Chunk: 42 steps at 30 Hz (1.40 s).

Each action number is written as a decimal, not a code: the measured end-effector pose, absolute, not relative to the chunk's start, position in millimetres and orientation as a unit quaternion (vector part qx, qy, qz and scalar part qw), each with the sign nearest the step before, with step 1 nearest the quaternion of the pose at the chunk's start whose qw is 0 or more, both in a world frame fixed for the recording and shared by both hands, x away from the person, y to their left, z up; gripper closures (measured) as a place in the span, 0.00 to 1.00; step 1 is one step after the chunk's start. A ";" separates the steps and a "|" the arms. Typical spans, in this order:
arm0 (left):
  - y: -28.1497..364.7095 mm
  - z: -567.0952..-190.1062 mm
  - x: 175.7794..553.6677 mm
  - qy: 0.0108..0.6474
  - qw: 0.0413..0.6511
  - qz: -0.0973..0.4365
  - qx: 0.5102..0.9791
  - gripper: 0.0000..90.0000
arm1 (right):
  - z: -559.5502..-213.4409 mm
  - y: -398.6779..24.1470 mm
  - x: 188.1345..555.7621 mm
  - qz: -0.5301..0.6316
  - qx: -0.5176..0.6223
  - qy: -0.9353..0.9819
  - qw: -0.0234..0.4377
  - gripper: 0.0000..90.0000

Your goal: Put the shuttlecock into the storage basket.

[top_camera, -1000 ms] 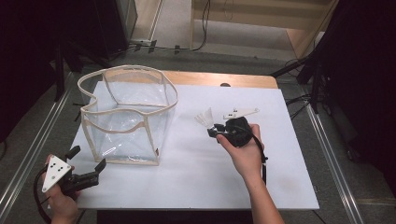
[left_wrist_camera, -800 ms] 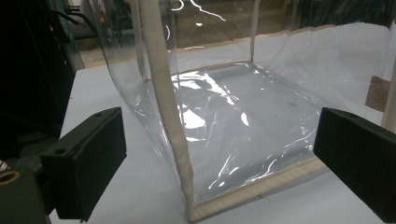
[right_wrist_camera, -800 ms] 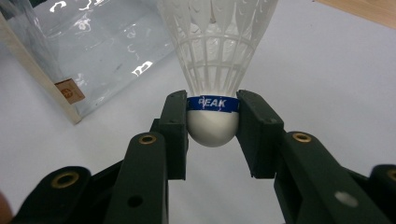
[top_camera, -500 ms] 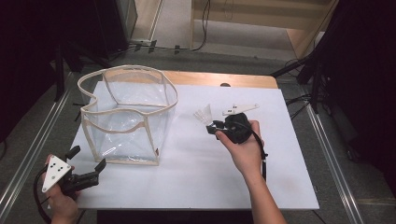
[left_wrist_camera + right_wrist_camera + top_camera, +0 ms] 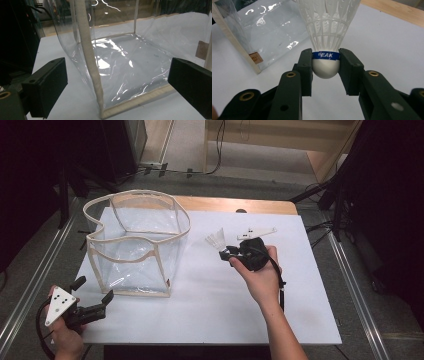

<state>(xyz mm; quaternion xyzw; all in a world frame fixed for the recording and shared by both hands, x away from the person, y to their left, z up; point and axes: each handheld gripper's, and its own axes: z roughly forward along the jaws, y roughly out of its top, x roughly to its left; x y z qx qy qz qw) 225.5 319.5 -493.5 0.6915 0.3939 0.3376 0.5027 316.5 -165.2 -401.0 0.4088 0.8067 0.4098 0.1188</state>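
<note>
My right gripper clamps the featherlight shuttlecock by its firm cork, sparing the fragile skirt; left gripper gapes wide.

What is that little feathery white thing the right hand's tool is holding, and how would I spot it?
On the white table, look right of the clear bag. The right gripper clamps a white shuttlecock by its rounded cork base, and a blue band around that base sets it apart.

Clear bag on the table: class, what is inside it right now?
Nothing lies inside the clear bag; its bare floor shows through the walls. The shuttlecock is outside, clamped in the right gripper.
</note>
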 end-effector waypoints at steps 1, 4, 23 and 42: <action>319.5 -493.5 225.5 0.394 0.502 0.338 0.692 0.04 | -399.3 -164.5 316.9 0.410 0.408 0.807 0.120 0.70; 319.6 -493.5 225.5 0.394 0.503 0.337 0.691 0.04 | -397.5 -164.0 317.3 0.411 0.408 0.806 0.121 0.70; 319.8 -493.3 225.5 0.395 0.503 0.337 0.691 0.04 | -380.7 -161.7 320.8 0.418 0.402 0.804 0.128 0.70; 319.8 -493.3 225.4 0.394 0.502 0.337 0.692 0.04 | -358.5 -153.5 326.0 0.428 0.388 0.805 0.137 0.70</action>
